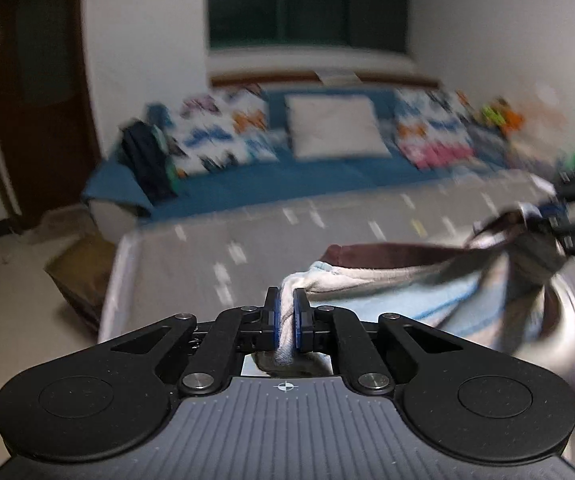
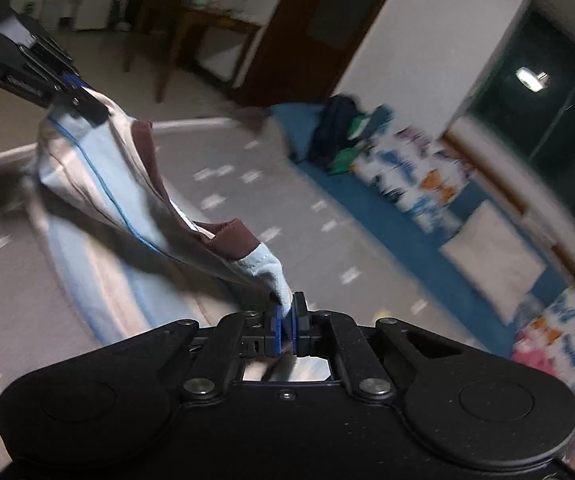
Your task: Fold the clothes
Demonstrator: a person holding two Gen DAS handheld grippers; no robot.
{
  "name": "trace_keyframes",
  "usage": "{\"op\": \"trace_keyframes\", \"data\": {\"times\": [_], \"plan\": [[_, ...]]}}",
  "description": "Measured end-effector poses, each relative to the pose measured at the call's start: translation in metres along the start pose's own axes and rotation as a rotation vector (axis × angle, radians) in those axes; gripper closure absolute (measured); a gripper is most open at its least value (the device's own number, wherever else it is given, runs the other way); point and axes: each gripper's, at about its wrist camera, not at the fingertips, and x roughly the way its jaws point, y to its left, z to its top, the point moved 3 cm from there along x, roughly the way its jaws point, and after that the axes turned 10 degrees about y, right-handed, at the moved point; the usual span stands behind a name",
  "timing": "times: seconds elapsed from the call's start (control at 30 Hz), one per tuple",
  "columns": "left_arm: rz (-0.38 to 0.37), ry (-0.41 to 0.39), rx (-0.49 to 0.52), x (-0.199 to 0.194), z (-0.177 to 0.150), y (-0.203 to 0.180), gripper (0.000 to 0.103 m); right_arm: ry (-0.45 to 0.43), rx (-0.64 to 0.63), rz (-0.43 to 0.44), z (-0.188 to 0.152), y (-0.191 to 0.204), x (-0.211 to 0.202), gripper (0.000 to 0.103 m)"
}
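A light blue and beige garment (image 1: 427, 284) with a brown collar band hangs stretched between my two grippers above the grey bed sheet (image 1: 215, 248). My left gripper (image 1: 286, 312) is shut on one corner of it. My right gripper (image 2: 287, 320) is shut on the other corner of the garment (image 2: 127, 196). In the left wrist view the right gripper (image 1: 555, 212) shows at the far right, holding the cloth. In the right wrist view the left gripper (image 2: 75, 96) shows at the upper left, holding the cloth. Both views are motion-blurred.
A blue sofa (image 1: 247, 184) with patterned cushions (image 1: 215, 132) and a white pillow (image 1: 335, 128) stands beyond the bed. A dark bag (image 1: 147, 164) lies on its left end. A cardboard box (image 1: 83, 264) sits on the floor left of the bed. A wooden table (image 2: 207, 32) stands further off.
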Motion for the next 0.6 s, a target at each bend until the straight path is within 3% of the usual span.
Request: {"op": "trace_keyframes", "data": {"times": [0.17,0.33,0.47,0.6], "plan": [[0.012,-0.132,-0.085,-0.010,0.093,0.010,0.097,-0.097,0.037,-0.155,0.062,-0.052,0.008,0.098],[-0.004,-0.305,-0.101,-0.054,0.148,0.006,0.097,-0.277,0.120,-0.307,0.107,-0.109,-0.025,0.098],[-0.014,-0.412,-0.065,-0.093,0.154,-0.006,0.097,-0.363,0.142,-0.340,0.108,-0.122,-0.055,0.098],[-0.038,-0.425,-0.029,-0.110,0.111,-0.015,0.097,-0.362,0.114,-0.316,0.080,-0.109,-0.070,0.098]]}}
